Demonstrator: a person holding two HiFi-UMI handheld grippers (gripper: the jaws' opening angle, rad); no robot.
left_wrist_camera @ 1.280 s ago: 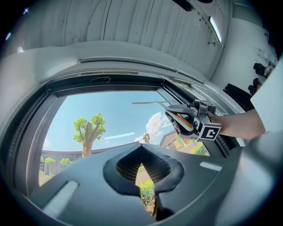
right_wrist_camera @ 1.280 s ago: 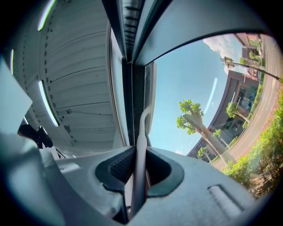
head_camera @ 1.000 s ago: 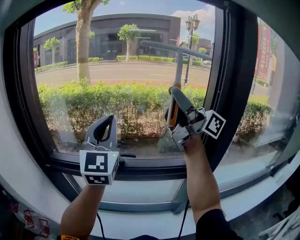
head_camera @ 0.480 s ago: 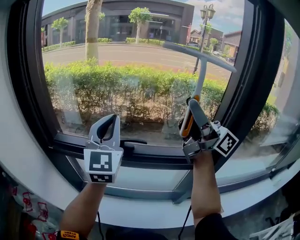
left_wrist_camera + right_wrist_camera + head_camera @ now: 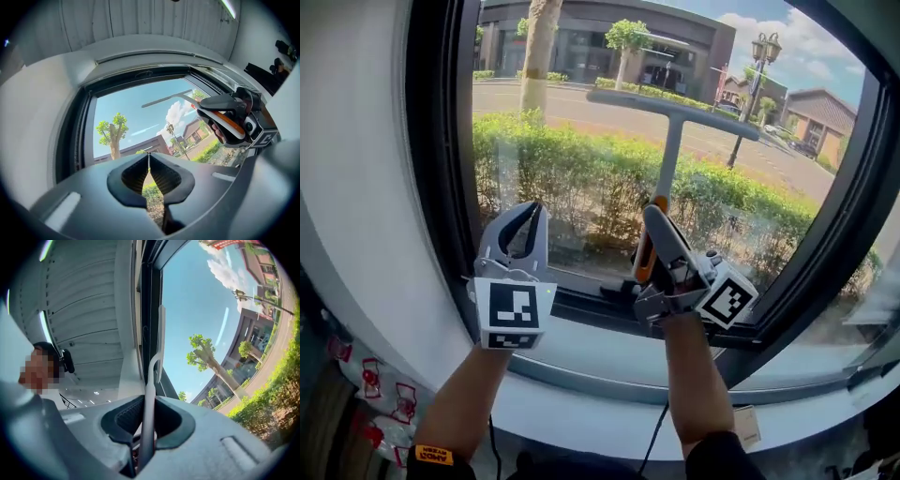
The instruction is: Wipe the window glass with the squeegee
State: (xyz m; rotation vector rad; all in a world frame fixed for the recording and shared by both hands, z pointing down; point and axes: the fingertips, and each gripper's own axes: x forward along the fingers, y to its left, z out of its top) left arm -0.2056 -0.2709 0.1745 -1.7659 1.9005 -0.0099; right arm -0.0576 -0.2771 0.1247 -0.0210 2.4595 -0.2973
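Observation:
The squeegee has a grey shaft and a long T-shaped blade that lies against the window glass. My right gripper is shut on its orange-and-grey handle, just above the lower black frame. In the right gripper view the shaft runs up between the shut jaws to the blade. My left gripper is shut and empty, held up in front of the glass to the left of the squeegee. Its jaws meet at the tips in the left gripper view, which also shows the right gripper.
A thick black window frame borders the glass at the left, with a white wall beside it. The right frame post slants away. A white sill runs below. Printed bags lie at the lower left.
My right gripper has carried the squeegee leftward across the glass, away from the right frame post. The view has swung left, and the left gripper sits a little higher before the pane.

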